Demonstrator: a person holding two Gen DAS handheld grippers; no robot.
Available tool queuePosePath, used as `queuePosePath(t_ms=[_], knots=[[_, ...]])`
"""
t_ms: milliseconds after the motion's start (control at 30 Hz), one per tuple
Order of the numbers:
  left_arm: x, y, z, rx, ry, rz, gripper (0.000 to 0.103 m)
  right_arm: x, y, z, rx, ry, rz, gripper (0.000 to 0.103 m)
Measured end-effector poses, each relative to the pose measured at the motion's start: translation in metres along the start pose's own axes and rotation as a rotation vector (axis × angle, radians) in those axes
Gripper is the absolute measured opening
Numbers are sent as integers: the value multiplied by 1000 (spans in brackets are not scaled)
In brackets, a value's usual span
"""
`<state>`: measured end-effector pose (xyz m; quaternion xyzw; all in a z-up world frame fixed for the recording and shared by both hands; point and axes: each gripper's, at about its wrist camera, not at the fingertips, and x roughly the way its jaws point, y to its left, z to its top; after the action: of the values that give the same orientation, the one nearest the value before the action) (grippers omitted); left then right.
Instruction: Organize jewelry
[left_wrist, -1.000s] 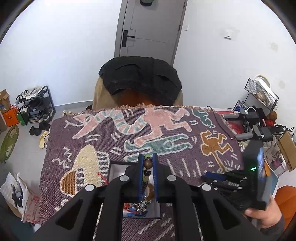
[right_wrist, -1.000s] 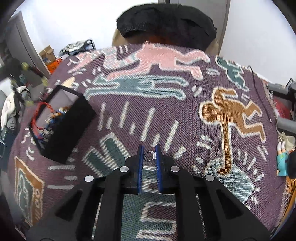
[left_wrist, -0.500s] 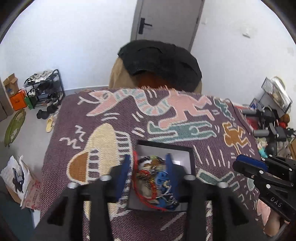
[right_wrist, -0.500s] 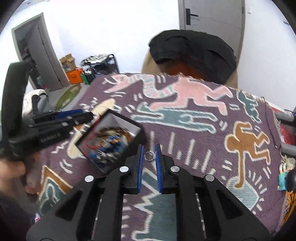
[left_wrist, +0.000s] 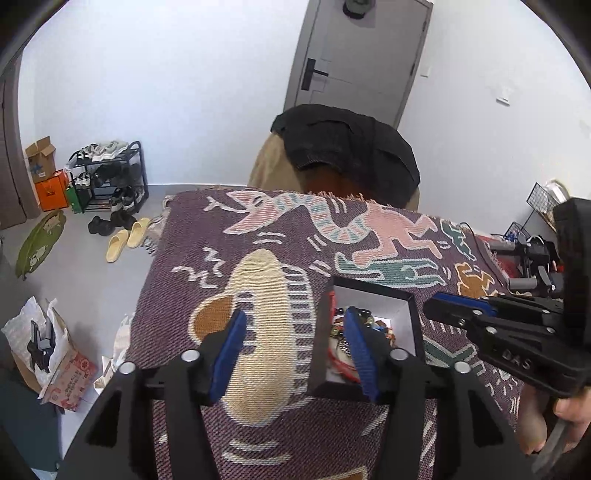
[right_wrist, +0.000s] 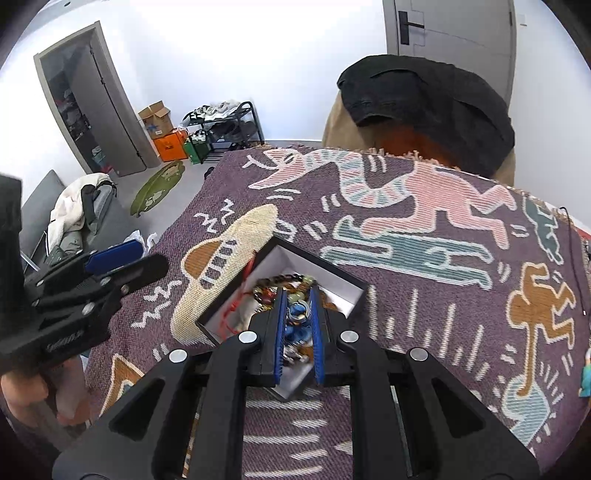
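A lived-in room of a home, with a table used as the worktop.

A woven throw (right_wrist: 424, 266) with cartoon figures covers the table; a chair (left_wrist: 343, 155) draped with a black garment stands at its far edge, before a grey door (left_wrist: 362, 55) in a white wall. On the grey floor past the left edge are a shoe rack (left_wrist: 110, 177) full of shoes, yellow slippers (left_wrist: 127, 238), cardboard boxes (right_wrist: 159, 118), an orange box (left_wrist: 51, 190) and a green leaf-shaped mat (right_wrist: 159, 186). An open closet (right_wrist: 85, 107) and a sofa (right_wrist: 74, 218) heaped with clothes show on the left. A wire basket (left_wrist: 543, 201) and gear crowd the right edge.
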<state>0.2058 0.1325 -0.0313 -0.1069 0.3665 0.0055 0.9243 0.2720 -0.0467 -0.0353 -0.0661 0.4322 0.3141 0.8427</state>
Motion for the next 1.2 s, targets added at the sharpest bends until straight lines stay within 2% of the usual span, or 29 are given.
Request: queuePosePath(t_ms=[200, 267, 333, 367, 433, 467, 500, 600, 833, 1033, 1133, 1200], knots=[[-7, 11, -6, -22, -15, 7, 61, 12, 8, 12, 4, 9, 41, 14], [-8, 14, -7, -28, -21, 16, 66, 18, 8, 15, 15, 38, 41, 14], [-10, 14, -9, -27, -24, 21, 67, 17, 6, 13, 25, 38, 28, 14], [-12, 13, -10, -24, -27, 24, 71, 15, 4, 11, 30, 31, 24, 14], [-16, 12, -11, -19, -40, 26, 81, 8, -3, 4, 47, 20, 30, 42], [-21, 9, -12, -13, -60, 20, 86, 5, -5, 3, 51, 7, 34, 69], [-24, 7, -12, -9, -73, 13, 89, -1, -6, 1, 49, -27, 33, 81], [-33, -2, -11, -2, -101, 7, 91, -10, -11, -2, 51, -55, 5, 81], [-45, -12, -14, -10, -125, -2, 95, -36, -24, -18, 96, -85, 22, 81], [-58, -24, -20, -22, -144, 6, 95, -68, -42, -43, 163, -119, 34, 92], [-67, -36, -24, 1, -165, 23, 95, -84, -49, -54, 195, -146, 14, 96], [-72, -45, -26, 22, -177, 38, 95, -97, -53, -63, 205, -172, -30, 98]])
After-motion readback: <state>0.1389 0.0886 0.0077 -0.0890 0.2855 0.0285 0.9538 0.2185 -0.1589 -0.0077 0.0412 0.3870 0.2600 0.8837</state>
